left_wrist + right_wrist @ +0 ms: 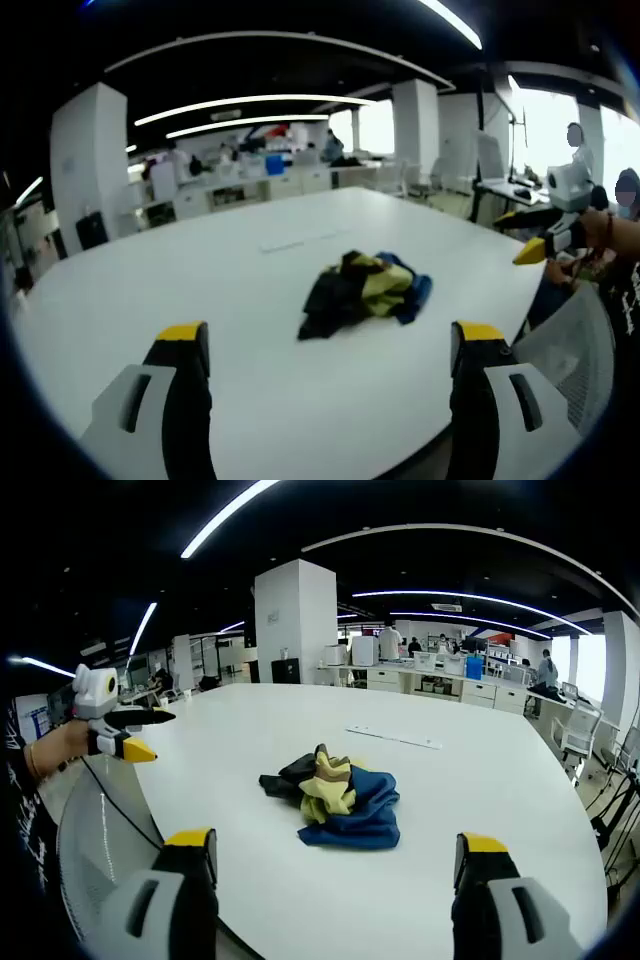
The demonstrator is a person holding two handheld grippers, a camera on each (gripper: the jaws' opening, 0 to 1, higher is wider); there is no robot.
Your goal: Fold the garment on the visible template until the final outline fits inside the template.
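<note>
Garment (365, 293) is lying crumpled in a heap, black, yellow and blue, near the middle of the white surface (200, 280). A faint pale strip (393, 737) is sitting beyond it at about 1 o'clock in the right gripper view; whether this belongs to the template I cannot tell, and no clear outline is showing.

Left tool (330, 345) is hovering short of the heap, jaws standing wide apart, gripping nothing. Right tool (338, 852) is doing likewise, jaws apart and empty. Both are waiting well off the cloth.

Risks, as judged: pinching the bunched layers together would lift the whole wad instead of one edge. Dragging the heap could slide it toward the surface rim. With the outline so faint, the fold may be landing outside it.
</note>
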